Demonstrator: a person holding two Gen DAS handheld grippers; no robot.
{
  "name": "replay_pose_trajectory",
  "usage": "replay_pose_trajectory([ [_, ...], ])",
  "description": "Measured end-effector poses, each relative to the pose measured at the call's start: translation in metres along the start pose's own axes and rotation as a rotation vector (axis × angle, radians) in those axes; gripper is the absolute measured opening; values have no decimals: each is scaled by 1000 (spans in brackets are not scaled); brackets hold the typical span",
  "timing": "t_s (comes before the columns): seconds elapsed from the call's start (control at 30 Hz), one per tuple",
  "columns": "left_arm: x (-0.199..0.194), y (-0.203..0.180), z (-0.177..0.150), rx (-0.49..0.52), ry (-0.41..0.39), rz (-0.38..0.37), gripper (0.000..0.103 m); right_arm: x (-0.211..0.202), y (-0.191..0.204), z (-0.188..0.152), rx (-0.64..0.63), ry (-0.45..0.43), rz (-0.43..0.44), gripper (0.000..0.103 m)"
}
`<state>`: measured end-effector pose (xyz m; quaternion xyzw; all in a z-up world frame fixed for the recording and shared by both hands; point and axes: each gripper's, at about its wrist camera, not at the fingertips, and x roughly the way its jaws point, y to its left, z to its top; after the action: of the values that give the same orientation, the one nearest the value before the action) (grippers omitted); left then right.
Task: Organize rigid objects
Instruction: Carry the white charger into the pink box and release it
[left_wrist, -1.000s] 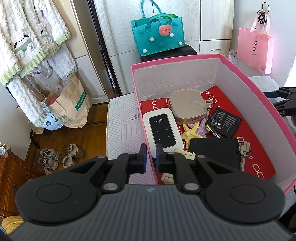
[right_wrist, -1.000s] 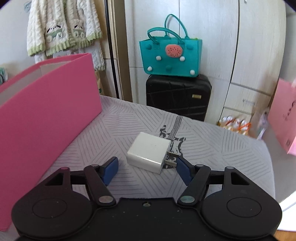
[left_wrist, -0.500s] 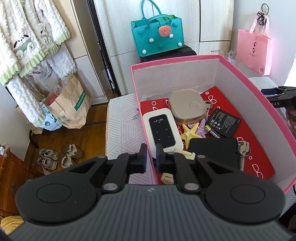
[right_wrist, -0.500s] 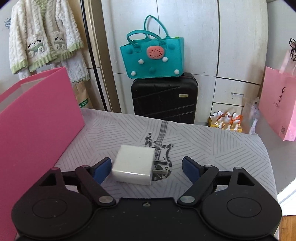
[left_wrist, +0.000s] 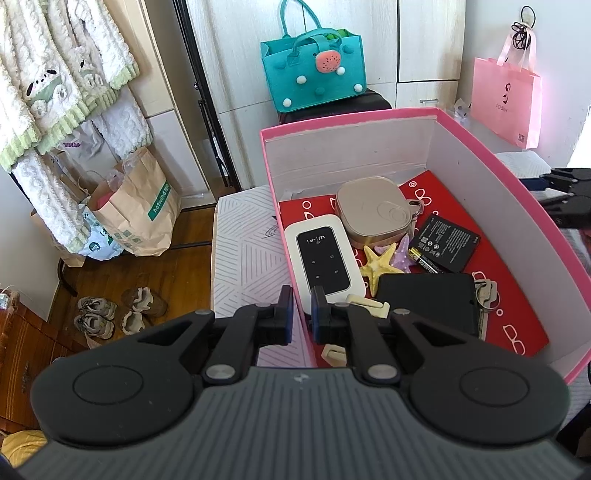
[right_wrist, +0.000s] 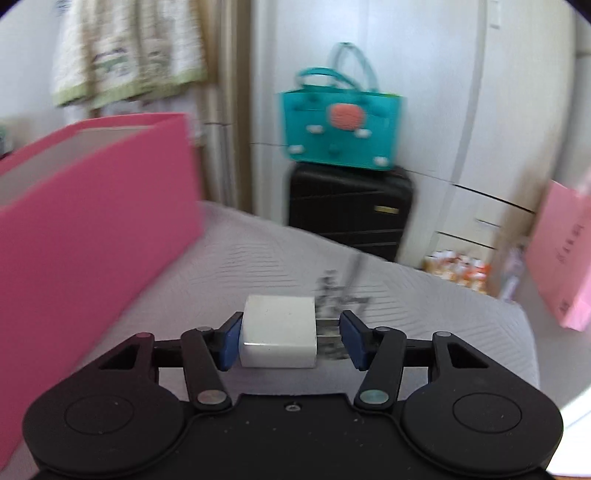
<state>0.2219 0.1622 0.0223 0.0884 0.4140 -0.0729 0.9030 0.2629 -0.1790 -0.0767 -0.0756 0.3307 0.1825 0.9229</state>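
Observation:
A white plug charger (right_wrist: 279, 334) lies between the blue pads of my right gripper (right_wrist: 290, 341); the left pad touches its body and the right pad is at its prongs. The view is blurred. My left gripper (left_wrist: 301, 314) is shut on the near left wall of the pink box (left_wrist: 480, 142), one finger each side. The box holds a white Wi-Fi router (left_wrist: 323, 254), a gold case (left_wrist: 375, 210), a starfish (left_wrist: 378, 264), a battery (left_wrist: 445, 243), a black wallet (left_wrist: 428, 299) and keys (left_wrist: 485, 295). The box also shows at the left of the right wrist view (right_wrist: 92, 221).
The box stands on a white striped bed cover (right_wrist: 258, 266). A black suitcase (right_wrist: 351, 210) with a teal bag (right_wrist: 340, 129) stands behind. A pink paper bag (left_wrist: 508, 99) hangs at the right. Shoes (left_wrist: 110, 314) and paper bags (left_wrist: 136, 210) are on the floor at the left.
My right gripper has closed in around the charger, and its view has swung and blurred. The left gripper and the box have not moved.

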Motion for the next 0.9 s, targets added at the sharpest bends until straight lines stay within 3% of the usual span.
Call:
replay_pose_trajectory([
  [0.33, -1, 2, -2, -6, -11, -7, 9, -72, 32, 28, -20, -123, 88, 60],
  [0.57, -2, 1, 1, -10, -15, 2, 9, -115, 82, 61, -123, -247, 246, 61],
  [0.7, -3, 1, -2, -5, -28, 4, 9, -105, 116, 71, -162, -187, 356, 60],
  [0.9, -2, -1, -4, 24, -41, 10, 9, -63, 145, 93, -170, -3, 426, 60],
])
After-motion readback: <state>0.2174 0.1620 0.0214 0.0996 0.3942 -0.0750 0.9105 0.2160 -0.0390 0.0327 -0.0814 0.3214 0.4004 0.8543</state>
